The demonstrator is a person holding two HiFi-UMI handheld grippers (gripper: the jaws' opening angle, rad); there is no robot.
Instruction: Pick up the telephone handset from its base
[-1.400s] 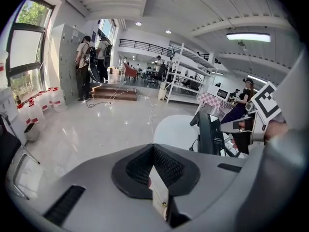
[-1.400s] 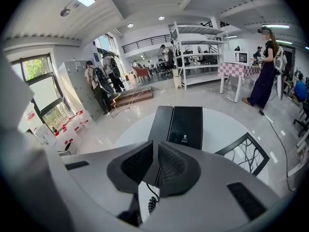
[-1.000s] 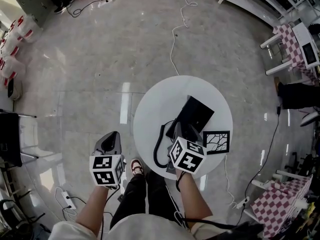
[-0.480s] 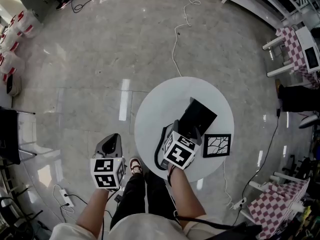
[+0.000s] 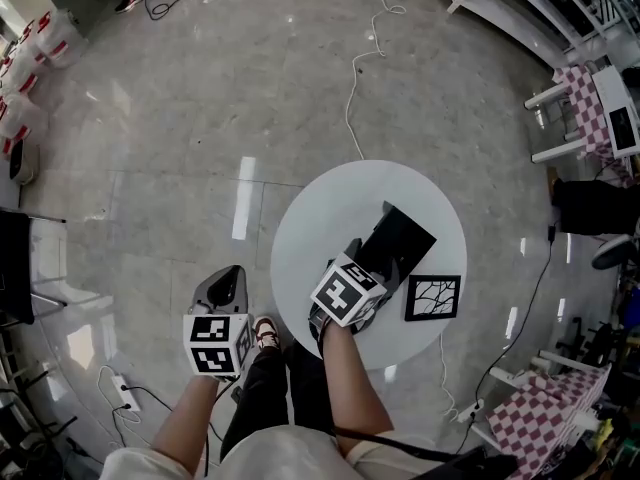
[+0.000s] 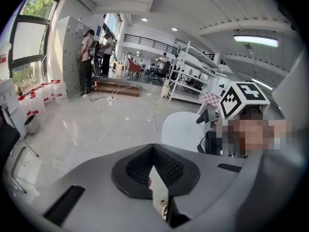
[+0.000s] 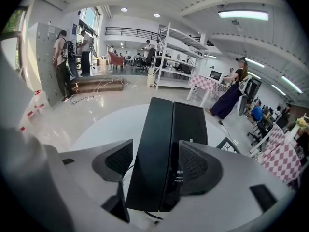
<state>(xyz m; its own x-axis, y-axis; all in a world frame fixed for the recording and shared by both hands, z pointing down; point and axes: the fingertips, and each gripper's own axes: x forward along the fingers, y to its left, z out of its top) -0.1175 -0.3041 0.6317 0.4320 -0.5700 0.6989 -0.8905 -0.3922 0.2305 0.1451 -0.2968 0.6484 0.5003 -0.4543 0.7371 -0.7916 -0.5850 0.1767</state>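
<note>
A black telephone (image 5: pixel 398 240) lies on a round white table (image 5: pixel 320 218). In the right gripper view its long handset (image 7: pixel 152 144) rests on the left side of the base (image 7: pixel 192 122). My right gripper (image 5: pixel 372 271) is over the phone's near end. Its jaws have just been opening and now stand wide, one on each side of the handset, the left pad (image 7: pixel 116 161) clear of it. My left gripper (image 5: pixel 222 286) hangs over the floor to the left of the table, its jaws shut (image 6: pixel 154 178) on nothing.
A black-framed card with a branching pattern (image 5: pixel 432 297) lies on the table right of the phone. A white cable (image 5: pixel 352 78) runs across the floor beyond the table. People stand by grey lockers (image 6: pixel 89 57) far off; checkered tables (image 5: pixel 585 83) are at the right.
My right gripper has shifted left and a little up the picture and tilted over the phone's near end. The left gripper has stayed where it was.
</note>
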